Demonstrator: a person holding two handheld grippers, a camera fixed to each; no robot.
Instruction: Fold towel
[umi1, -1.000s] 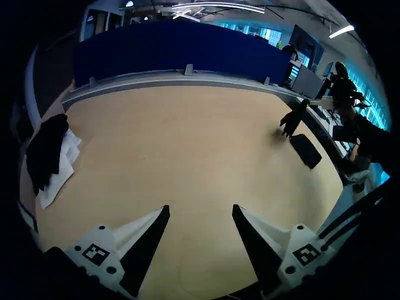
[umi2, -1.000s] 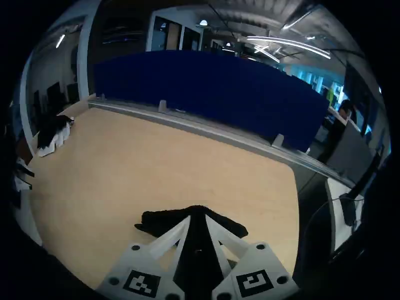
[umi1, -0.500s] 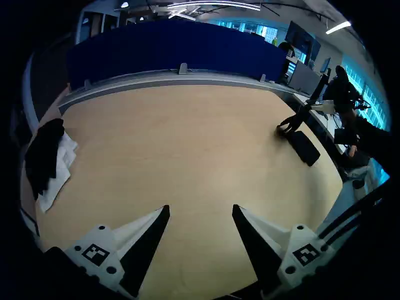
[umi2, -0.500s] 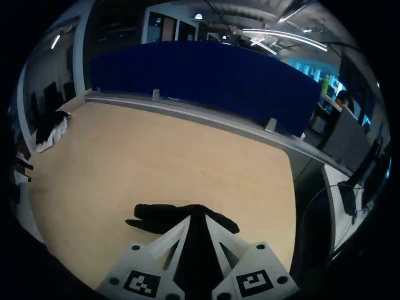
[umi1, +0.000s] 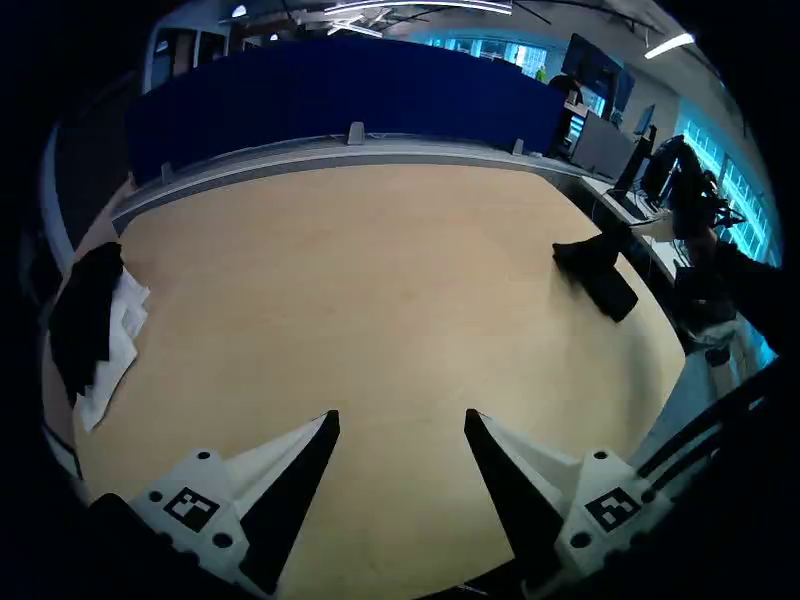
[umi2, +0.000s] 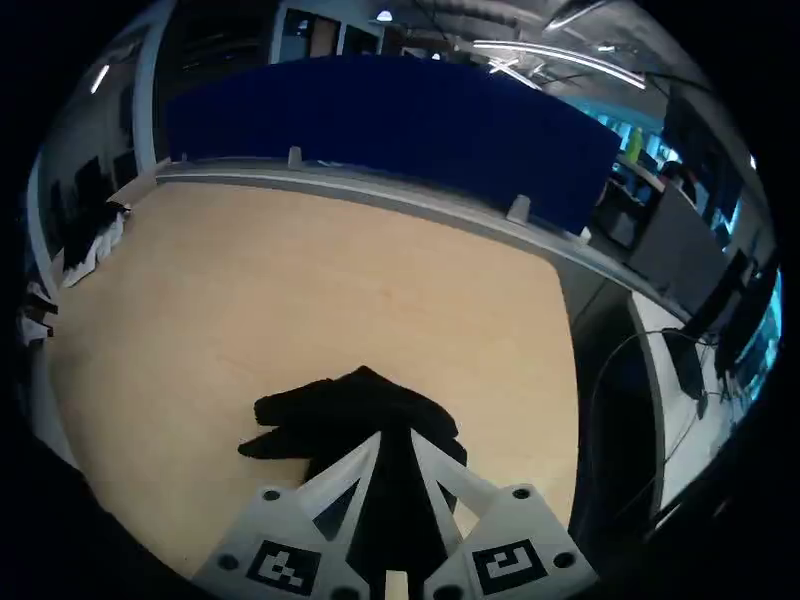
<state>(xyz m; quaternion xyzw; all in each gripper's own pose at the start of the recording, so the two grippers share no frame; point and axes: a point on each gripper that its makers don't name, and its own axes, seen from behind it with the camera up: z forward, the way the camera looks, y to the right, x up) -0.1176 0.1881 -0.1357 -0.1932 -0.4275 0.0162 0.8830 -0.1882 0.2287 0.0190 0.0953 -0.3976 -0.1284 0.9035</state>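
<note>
A black towel (umi2: 335, 410) lies crumpled on the wooden table (umi2: 300, 290), just ahead of my right gripper (umi2: 395, 445). That gripper is shut on the towel's near edge, with dark cloth between its fingers. In the left gripper view the same towel (umi1: 585, 255) rests on the table at the far right, beside a flat dark folded piece (umi1: 612, 292). My left gripper (umi1: 400, 420) hovers open over bare table near the front edge, holding nothing.
A pile of black and white cloths (umi1: 92, 325) sits at the table's left edge, also seen as the pile (umi2: 85, 235) far left. A blue partition (umi1: 340, 85) runs along the table's back. A person's dark sleeve (umi1: 730, 285) is at the right, with desks and monitors behind.
The right gripper has lowered the black towel, which hung above the table a second ago and now lies spread on it. The left gripper has barely moved.
</note>
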